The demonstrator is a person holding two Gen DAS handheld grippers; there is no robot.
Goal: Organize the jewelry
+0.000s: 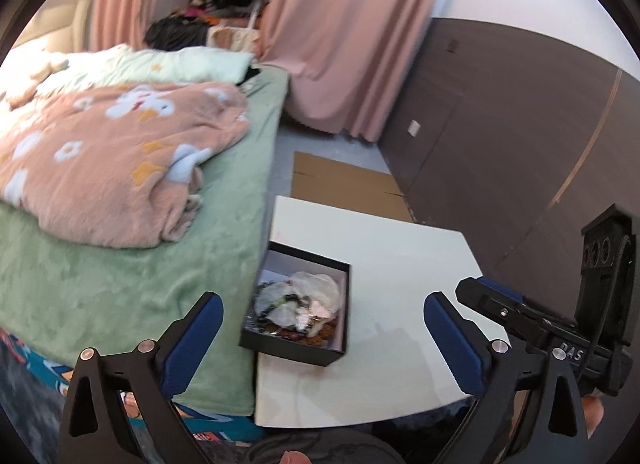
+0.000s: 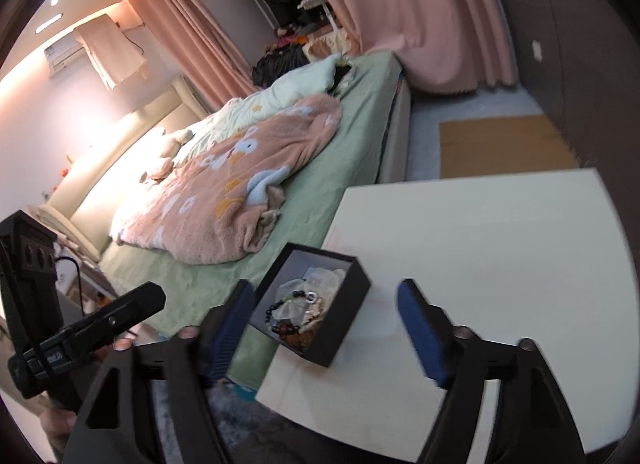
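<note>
A black open box (image 1: 340, 304) with a white lining stands at the left edge of a white table (image 1: 400, 264), next to the bed. It holds a pile of bead bracelets and clear plastic bags (image 1: 298, 306). My left gripper (image 1: 320, 328) is open and empty, hovering above the box's near side. In the right wrist view the box (image 2: 352, 304) holds dark and green bead bracelets (image 2: 292, 310). My right gripper (image 2: 326, 328) is open and empty, just short of the box. Each gripper's body shows in the other's view, the right one (image 1: 532, 324) and the left one (image 2: 92, 328).
A bed (image 1: 120, 284) with a green sheet and a peach duck-print blanket (image 1: 112, 152) lies against the table's left side. Flat cardboard (image 1: 340, 180) lies on the floor beyond the table. Pink curtains (image 1: 352, 32) and a dark wall panel (image 1: 500, 124) stand behind.
</note>
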